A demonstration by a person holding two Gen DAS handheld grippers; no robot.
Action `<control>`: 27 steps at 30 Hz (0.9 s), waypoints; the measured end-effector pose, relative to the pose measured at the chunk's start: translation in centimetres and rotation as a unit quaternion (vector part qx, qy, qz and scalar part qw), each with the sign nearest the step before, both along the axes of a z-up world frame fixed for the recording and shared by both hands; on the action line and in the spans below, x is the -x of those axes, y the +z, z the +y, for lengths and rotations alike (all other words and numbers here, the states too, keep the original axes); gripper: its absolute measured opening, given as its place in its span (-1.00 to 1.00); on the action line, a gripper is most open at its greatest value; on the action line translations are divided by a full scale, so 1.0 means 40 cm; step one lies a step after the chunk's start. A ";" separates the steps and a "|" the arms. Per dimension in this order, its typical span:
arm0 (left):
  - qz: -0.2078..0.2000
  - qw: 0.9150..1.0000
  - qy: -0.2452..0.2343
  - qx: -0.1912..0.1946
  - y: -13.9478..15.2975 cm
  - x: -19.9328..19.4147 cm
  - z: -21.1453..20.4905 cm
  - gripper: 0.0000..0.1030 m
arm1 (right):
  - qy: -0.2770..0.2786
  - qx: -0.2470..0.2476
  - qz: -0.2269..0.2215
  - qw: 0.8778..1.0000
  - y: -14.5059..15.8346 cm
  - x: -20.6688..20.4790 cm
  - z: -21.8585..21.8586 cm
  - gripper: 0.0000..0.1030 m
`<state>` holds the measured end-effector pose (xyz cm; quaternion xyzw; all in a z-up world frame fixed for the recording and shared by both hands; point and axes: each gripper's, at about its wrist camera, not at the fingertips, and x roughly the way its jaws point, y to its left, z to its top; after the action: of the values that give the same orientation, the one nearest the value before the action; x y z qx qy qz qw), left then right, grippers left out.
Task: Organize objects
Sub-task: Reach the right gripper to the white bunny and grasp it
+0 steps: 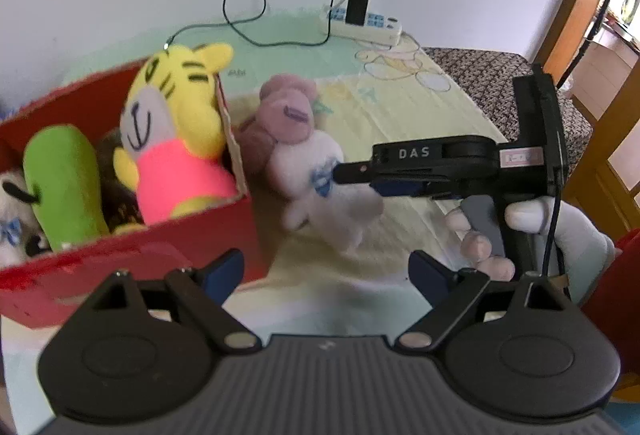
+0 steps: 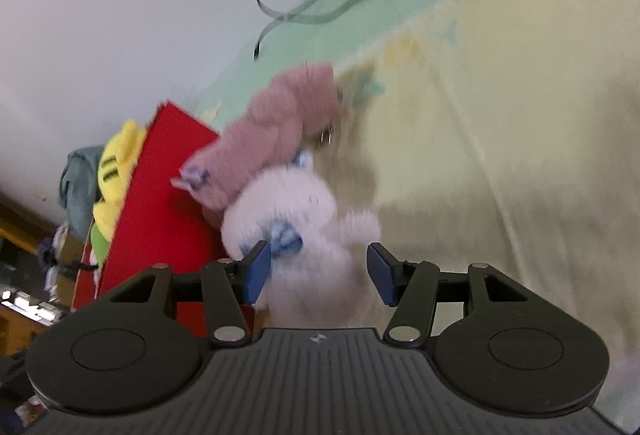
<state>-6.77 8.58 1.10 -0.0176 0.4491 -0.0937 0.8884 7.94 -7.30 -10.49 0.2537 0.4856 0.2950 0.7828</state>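
Note:
A white plush doll with a mauve head and a blue bow (image 1: 308, 163) (image 2: 292, 211) lies on the yellow bed sheet beside the red box (image 1: 120, 259) (image 2: 160, 203). The box holds a yellow tiger plush (image 1: 176, 123), a green plush (image 1: 60, 183) and others. My right gripper (image 2: 316, 271) is open with its blue pads on either side of the doll's body; in the left wrist view it (image 1: 344, 173) reaches the doll from the right. My left gripper (image 1: 326, 275) is open and empty, low in front of the box and doll.
A white power strip (image 1: 364, 23) with a black charger and a looping cable (image 1: 244, 15) lies at the back by the wall. A patterned chair cushion (image 1: 500, 75) and wooden furniture stand at the right. Bed sheet (image 2: 500, 115) stretches to the right.

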 end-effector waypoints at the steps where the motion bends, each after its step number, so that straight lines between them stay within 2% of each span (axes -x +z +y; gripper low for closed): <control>1: 0.004 1.000 0.002 0.001 -0.005 -0.001 -0.004 0.75 | 0.011 -0.005 0.014 1.000 -0.013 -0.002 0.003 0.07; 2: 0.008 1.000 0.002 0.001 -0.013 -0.004 -0.008 0.75 | 0.017 -0.008 0.020 1.000 -0.019 0.004 0.007 -0.05; 5: 0.017 1.000 0.004 -0.002 -0.032 -0.015 -0.024 0.75 | 0.026 -0.014 0.008 1.000 -0.017 0.023 0.004 -0.21; 9: 0.031 1.000 -0.002 -0.003 -0.056 -0.032 -0.044 0.75 | 0.039 -0.032 0.017 0.999 -0.010 0.045 -0.013 -0.37; 16: 0.043 0.999 -0.028 -0.005 -0.081 -0.041 -0.076 0.75 | 0.060 -0.034 0.019 0.997 0.007 0.103 -0.068 -0.42; 22: 0.056 0.997 -0.054 0.011 -0.093 -0.047 -0.093 0.76 | 0.097 -0.034 0.039 0.994 0.004 0.139 -0.094 -0.40; 27: 0.066 0.996 -0.055 0.012 -0.111 -0.057 -0.105 0.76 | 0.070 -0.036 0.022 0.997 0.030 0.121 -0.142 -0.33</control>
<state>-4.50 4.38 -3.36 -0.0099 0.5056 -0.1470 0.8501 3.10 -13.00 -9.31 0.2535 0.5085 0.3605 0.7397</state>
